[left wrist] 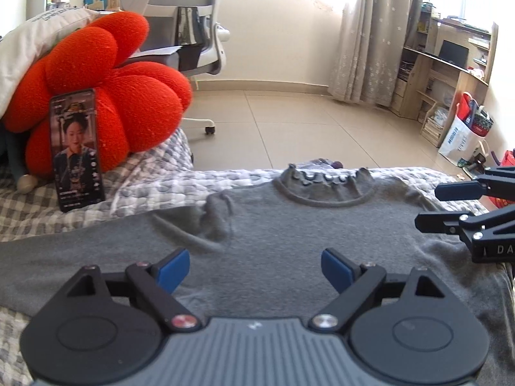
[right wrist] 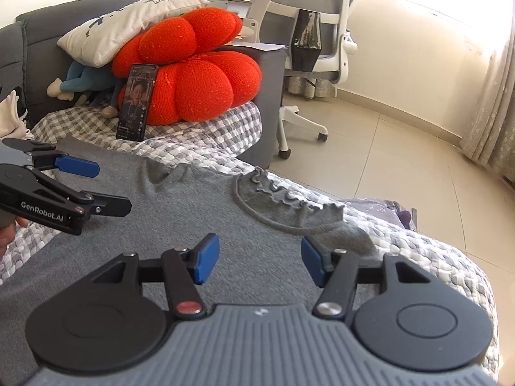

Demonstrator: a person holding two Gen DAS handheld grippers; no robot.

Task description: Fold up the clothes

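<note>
A grey sweater (left wrist: 264, 225) with a ruffled collar (left wrist: 325, 181) lies flat on a checked quilt, collar towards the far edge. It also shows in the right wrist view (right wrist: 180, 212). My left gripper (left wrist: 256, 268) is open and empty, hovering over the sweater's middle. My right gripper (right wrist: 260, 259) is open and empty over the sweater near the collar (right wrist: 289, 199). The right gripper shows at the right edge of the left wrist view (left wrist: 431, 206). The left gripper shows at the left of the right wrist view (right wrist: 109, 186), above the sweater's left side.
A red flower cushion (left wrist: 106, 96) with a lit phone (left wrist: 77, 149) leaning on it sits at the left, under a white pillow (right wrist: 128, 22). The checked quilt (right wrist: 402, 251) ends at the tiled floor. An office chair (right wrist: 309, 41), curtains (left wrist: 370, 32) and shelves (left wrist: 444, 70) stand beyond.
</note>
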